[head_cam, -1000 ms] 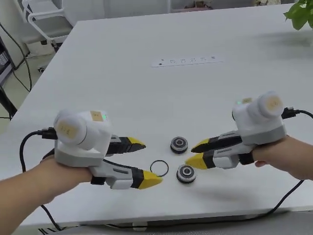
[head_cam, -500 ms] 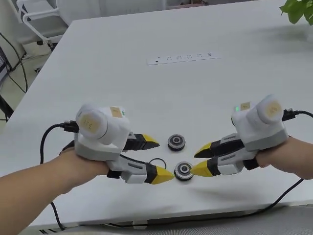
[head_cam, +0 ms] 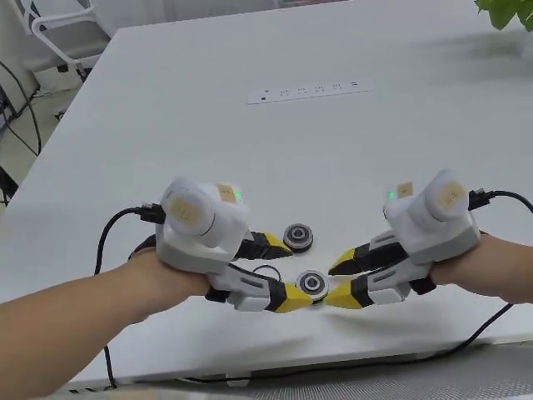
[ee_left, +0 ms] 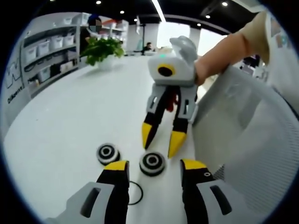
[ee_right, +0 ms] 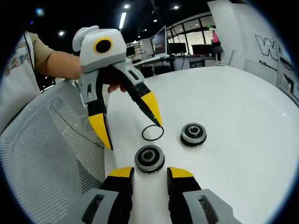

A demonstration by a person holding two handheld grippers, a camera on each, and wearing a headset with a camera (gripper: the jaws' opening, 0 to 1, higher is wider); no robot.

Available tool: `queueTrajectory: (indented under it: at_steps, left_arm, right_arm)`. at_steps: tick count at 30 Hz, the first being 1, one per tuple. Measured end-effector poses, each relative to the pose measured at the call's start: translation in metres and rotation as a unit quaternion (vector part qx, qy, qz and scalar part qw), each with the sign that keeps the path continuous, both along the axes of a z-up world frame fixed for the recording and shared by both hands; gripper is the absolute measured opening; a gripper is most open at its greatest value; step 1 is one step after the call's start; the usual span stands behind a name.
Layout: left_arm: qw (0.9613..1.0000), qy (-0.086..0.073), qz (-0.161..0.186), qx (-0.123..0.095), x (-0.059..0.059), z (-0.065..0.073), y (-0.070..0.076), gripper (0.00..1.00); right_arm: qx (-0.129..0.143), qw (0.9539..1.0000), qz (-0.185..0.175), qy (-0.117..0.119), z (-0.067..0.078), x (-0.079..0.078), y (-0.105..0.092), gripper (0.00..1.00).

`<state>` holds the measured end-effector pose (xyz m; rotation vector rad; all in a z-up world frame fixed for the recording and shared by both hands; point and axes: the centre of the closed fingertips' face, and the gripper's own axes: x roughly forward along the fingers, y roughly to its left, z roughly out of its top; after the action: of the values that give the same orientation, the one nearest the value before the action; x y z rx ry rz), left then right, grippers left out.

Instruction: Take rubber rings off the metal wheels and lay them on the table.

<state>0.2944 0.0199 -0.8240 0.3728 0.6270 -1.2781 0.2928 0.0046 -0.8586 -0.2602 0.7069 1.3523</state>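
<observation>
Two metal wheels with dark rubber rims lie flat on the white table (head_cam: 208, 142): the near wheel (head_cam: 312, 283) (ee_left: 153, 163) (ee_right: 149, 158) and the far wheel (head_cam: 298, 237) (ee_left: 108, 152) (ee_right: 193, 134). A loose black rubber ring (head_cam: 266, 272) (ee_left: 134, 192) (ee_right: 153, 132) lies left of the near wheel, partly hidden by the left gripper's jaw. My left gripper (head_cam: 297, 272) (ee_left: 154, 166) (ee_right: 131, 128) is open, its tips close on either side of the near wheel. From the other side my right gripper (head_cam: 331, 283) (ee_right: 151, 173) (ee_left: 161, 140) stands open, its tips just short of that wheel.
A white power strip (head_cam: 308, 90) lies mid-table farther back. Green plant leaves (head_cam: 504, 12) sit at the far right corner and a white chair (head_cam: 58, 29) beyond the far left corner. Cables trail from both grippers over the table's near edge.
Both grippers have closed in on the near wheel; the left one moved right past the loose ring, the right one moved left and down. The wheels and ring have stayed put.
</observation>
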Motion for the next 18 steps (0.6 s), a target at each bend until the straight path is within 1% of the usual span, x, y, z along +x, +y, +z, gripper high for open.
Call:
queueTrajectory:
  at_steps: [3, 10, 15, 18]
  left_arm:
    - [1.0000, 0.002, -0.002, 0.001, 0.001, -0.003, -0.002, 0.42]
    - [1.0000, 0.006, -0.006, 0.002, 0.002, -0.010, -0.008, 0.37]
    - [0.9999, 0.013, -0.007, 0.007, 0.000, -0.017, -0.010, 0.34]
    - [0.9999, 0.014, -0.006, 0.006, -0.001, -0.018, -0.011, 0.32]
  right_arm:
    - [-0.003, 0.9999, 0.007, -0.007, -0.002, 0.000, 0.002, 0.26]
    - [-0.007, 0.9998, 0.017, -0.008, -0.005, -0.003, 0.004, 0.25]
    - [-0.005, 0.9999, 0.014, -0.007, -0.004, -0.003, 0.003, 0.26]
    - [-0.005, 0.9999, 0.012, -0.006, -0.005, -0.003, 0.002, 0.26]
